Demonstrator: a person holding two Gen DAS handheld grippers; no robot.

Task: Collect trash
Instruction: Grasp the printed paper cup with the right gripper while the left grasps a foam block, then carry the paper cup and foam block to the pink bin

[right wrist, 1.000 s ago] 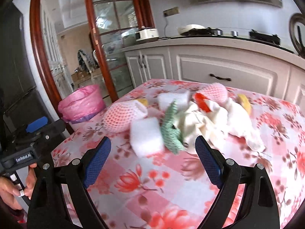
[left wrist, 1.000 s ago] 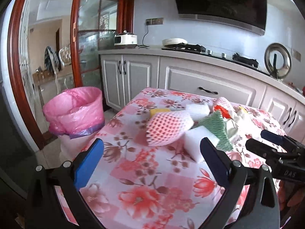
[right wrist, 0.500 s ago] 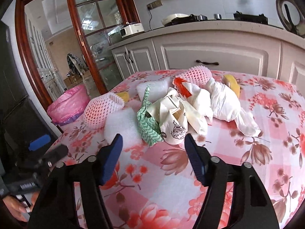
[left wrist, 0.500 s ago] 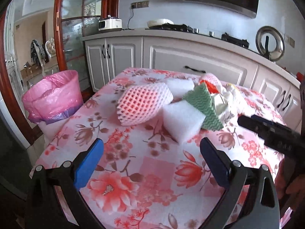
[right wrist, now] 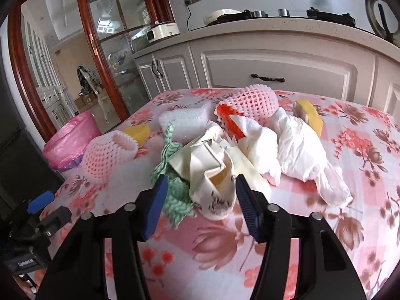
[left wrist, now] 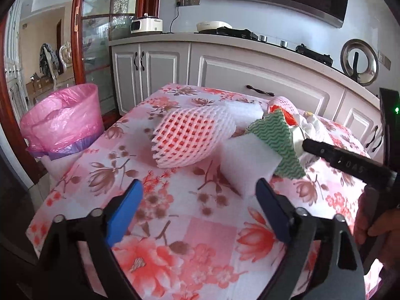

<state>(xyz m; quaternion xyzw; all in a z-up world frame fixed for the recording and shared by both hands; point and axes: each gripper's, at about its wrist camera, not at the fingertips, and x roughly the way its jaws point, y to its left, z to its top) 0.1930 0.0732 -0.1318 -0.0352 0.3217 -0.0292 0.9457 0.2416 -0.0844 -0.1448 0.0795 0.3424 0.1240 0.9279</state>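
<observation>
Lying between the blue pads of the right hand-held gripper (right wrist: 200, 195): a crushed paper cup (right wrist: 215, 175), cream with a dark printed motif, mouth toward the camera. Jaws have just been closing and stand narrow; the right pad looks to touch the cup's rim, and whether the left pad presses the cup cannot be told.

Green wavy-patterned cloth (right wrist: 172, 182): soft, crumpled, against the cup's left side and just beside the left pad.

Left hand-held gripper (left wrist: 198, 200): jaws wide though lately narrowing, nothing between them, low over the worktop (left wrist: 175, 230). White foam block (left wrist: 247, 160): squarish, matte, just beyond its right pad.

Pink foam fruit net (left wrist: 190, 137): lattice-textured, tapered sleeve, left of the block and farther from the left hand-held gripper.

Second pink net (right wrist: 252, 100) with red plastic scrap (right wrist: 225, 115): far side of the pile.

White crumpled plastic bag (right wrist: 300, 150): right of the cup.

Yellow sponge pieces (right wrist: 310, 115): far right; another at far left.

Pink-lined trash bin (left wrist: 62, 120): on the floor off the worktop's left edge, well apart from the pile.

Worktop covering: glossy floral cloth, pink and white checks.
</observation>
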